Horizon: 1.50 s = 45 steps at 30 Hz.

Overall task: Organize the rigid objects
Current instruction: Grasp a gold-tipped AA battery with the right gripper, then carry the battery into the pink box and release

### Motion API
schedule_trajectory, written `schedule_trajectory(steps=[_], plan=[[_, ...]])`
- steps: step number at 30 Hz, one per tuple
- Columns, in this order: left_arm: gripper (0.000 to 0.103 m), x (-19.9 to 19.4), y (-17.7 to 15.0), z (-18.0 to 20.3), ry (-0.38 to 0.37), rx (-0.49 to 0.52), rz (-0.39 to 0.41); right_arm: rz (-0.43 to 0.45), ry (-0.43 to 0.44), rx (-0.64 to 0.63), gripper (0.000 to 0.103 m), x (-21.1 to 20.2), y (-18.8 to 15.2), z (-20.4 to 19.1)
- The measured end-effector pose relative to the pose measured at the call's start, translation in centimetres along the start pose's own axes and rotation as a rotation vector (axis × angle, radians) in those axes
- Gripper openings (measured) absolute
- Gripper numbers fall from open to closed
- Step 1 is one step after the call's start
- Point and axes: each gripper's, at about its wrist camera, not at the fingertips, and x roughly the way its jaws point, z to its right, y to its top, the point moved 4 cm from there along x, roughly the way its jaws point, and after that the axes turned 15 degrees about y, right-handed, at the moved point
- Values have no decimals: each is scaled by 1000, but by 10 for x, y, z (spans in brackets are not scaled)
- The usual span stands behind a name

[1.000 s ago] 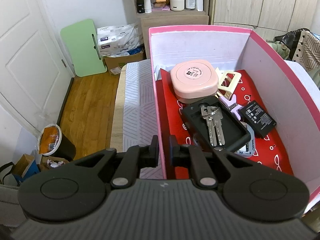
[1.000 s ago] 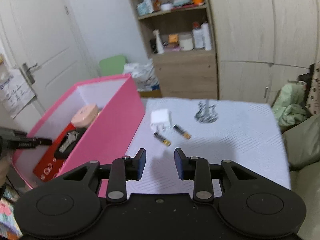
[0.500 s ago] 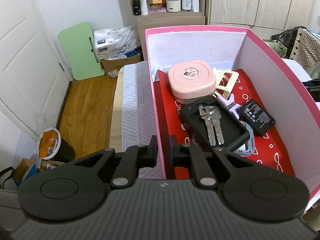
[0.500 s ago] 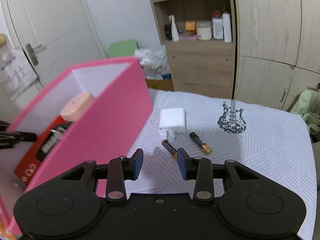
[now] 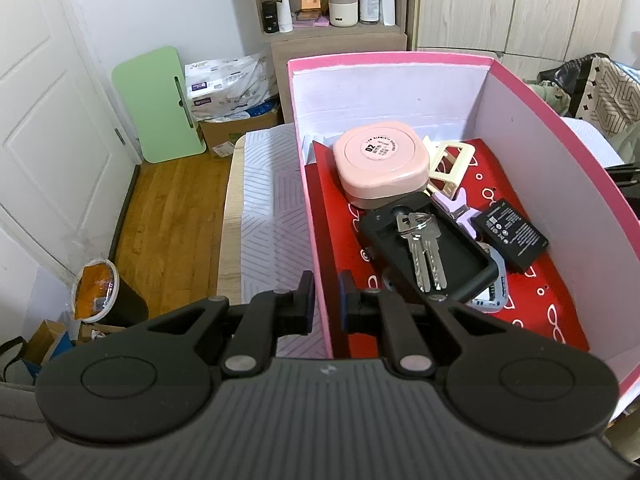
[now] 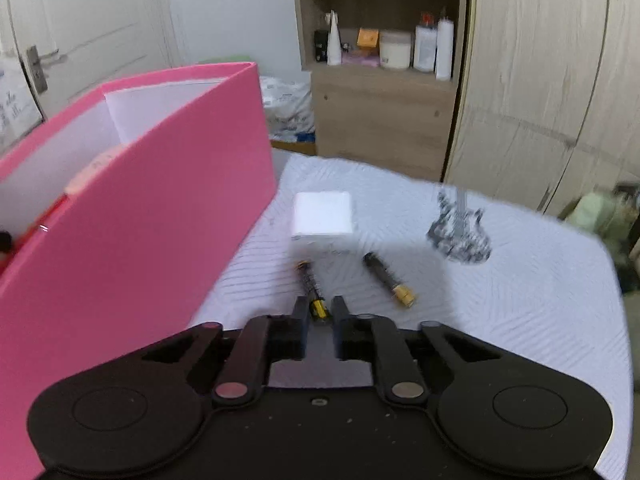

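Two batteries (image 6: 387, 279), pink case (image 5: 382, 164) marked "02"

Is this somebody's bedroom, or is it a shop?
Most likely a room in a home, perhaps a bedroom. A tall wooden wardrobe stands beside a shelf of lotion bottles and jars, there is a white panelled door, and clothes are heaped at the side.

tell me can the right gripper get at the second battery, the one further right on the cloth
Probably yes: that battery lies in the open with nothing over it. But the right gripper is closing around the near battery, so that comes first.
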Motion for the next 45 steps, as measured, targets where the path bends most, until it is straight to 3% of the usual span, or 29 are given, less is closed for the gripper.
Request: schedule_trajectory(steps=[23, 36, 45], plan=[[10, 0, 0, 4, 5, 11, 4, 67, -53, -111, 11, -65, 2, -53], [10, -1, 0, 4, 2, 11, 6, 151, -83, -212, 11, -106, 38, -92], [10, -1, 0, 2, -7, 4, 8, 199, -39, -297, 11, -117, 68, -133]])
